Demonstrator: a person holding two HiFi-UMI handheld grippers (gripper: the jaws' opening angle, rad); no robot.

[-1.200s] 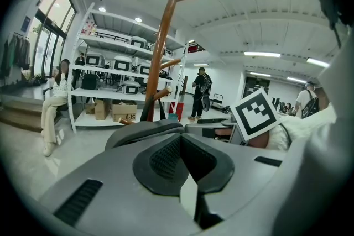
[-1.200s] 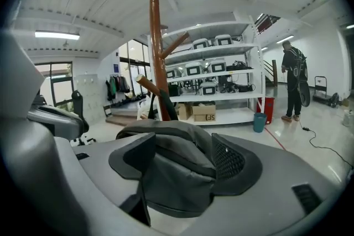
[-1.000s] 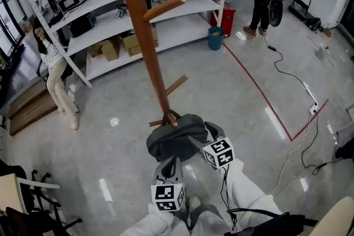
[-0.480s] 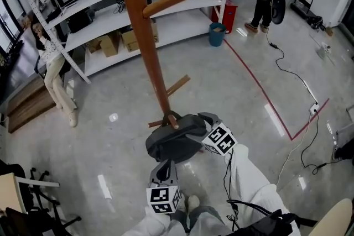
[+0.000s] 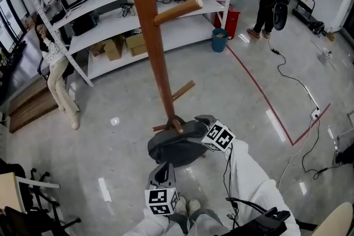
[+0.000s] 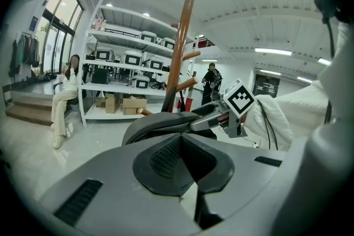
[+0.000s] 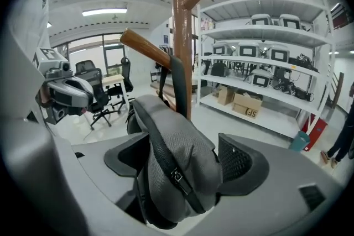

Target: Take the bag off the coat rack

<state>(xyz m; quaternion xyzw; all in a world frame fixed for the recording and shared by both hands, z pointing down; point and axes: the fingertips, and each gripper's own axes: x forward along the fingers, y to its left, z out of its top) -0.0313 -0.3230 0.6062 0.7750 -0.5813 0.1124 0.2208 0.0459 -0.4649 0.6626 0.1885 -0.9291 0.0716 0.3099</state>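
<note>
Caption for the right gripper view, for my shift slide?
Right gripper, jaws just opened wide, straddling the grey bag that hangs by its strap from a coat rack peg.

Grey bag [image 5: 176, 146], brown coat rack [image 5: 148, 25]

Wooden coat rack [image 5: 148, 36] on grey floor [image 5: 116, 94], bag [image 5: 177, 145] hung on peg [image 5: 176, 124]

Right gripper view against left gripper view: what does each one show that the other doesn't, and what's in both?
Only the right gripper view: the zipper on the bag, which sits between the right gripper's wide jaws, just opened; also chairs.
Only the left gripper view: the left gripper's jaws together, and a seated person.
Both: bag, rack and shelves.
</note>
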